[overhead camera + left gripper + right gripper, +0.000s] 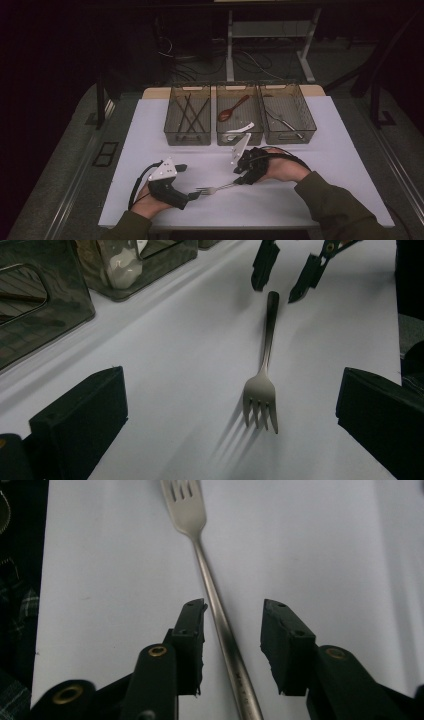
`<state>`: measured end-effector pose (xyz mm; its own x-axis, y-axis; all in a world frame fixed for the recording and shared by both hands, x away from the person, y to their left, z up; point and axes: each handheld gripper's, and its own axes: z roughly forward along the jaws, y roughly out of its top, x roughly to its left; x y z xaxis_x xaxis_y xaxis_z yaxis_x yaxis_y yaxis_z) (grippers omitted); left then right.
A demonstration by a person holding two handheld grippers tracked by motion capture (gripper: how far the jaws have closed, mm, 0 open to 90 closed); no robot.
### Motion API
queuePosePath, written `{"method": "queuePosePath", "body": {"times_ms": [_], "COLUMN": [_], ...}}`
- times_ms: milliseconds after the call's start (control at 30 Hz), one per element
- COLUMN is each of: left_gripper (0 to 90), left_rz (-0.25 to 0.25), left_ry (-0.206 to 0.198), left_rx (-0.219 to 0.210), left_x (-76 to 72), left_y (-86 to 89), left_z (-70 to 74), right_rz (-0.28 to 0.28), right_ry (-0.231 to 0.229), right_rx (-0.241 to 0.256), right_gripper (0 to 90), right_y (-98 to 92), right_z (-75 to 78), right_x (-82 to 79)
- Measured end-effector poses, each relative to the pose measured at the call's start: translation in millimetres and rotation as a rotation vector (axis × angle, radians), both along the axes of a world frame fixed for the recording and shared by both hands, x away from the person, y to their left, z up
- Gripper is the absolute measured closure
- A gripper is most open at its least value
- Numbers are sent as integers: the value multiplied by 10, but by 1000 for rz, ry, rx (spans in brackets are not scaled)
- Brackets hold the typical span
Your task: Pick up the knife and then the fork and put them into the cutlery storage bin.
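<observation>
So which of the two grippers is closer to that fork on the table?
Right. The right gripper is open with its jaws on either side of the fork handle. The left gripper is open too, facing the tines from a little way off.

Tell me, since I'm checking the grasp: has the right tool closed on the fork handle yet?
No, in the right gripper view the right tool stands open, its jaws on either side of the fork handle without touching it.
</observation>
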<state>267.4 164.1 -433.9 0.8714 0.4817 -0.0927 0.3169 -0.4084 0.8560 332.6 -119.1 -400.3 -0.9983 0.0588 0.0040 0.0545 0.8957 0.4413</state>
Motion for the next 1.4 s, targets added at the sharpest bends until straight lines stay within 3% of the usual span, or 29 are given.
{"method": "queuePosePath", "body": {"times_ms": [467, 967, 1133, 1233, 1267, 1400], "left_gripper": [0, 0, 0, 0, 0, 0], "left_rz": [-3, -4, -6, -5, -4, -5], "left_ry": [0, 0, -1, -1, -2, -3], "left_rx": [-1, -2, -1, -2, -3, -2], "left_x": [-2, -4, -3, -3, -3, -2], "left_y": [-3, -4, -1, 3, 4, 4], "left_z": [2, 4, 5, 6, 7, 8], "right_rz": [121, 227, 240, 227, 227, 196], "right_ry": [6, -52, -37, -31, -48, -42], "right_rx": [-169, -303, -283, -283, -304, -275], "right_gripper": [737, 819, 827, 828, 828, 828], "right_y": [290, 484, 486, 472, 466, 392], "right_z": [-172, -166, -185, -177, -155, -115], "right_x": [5, -66, -69, -66, -60, -15]}}
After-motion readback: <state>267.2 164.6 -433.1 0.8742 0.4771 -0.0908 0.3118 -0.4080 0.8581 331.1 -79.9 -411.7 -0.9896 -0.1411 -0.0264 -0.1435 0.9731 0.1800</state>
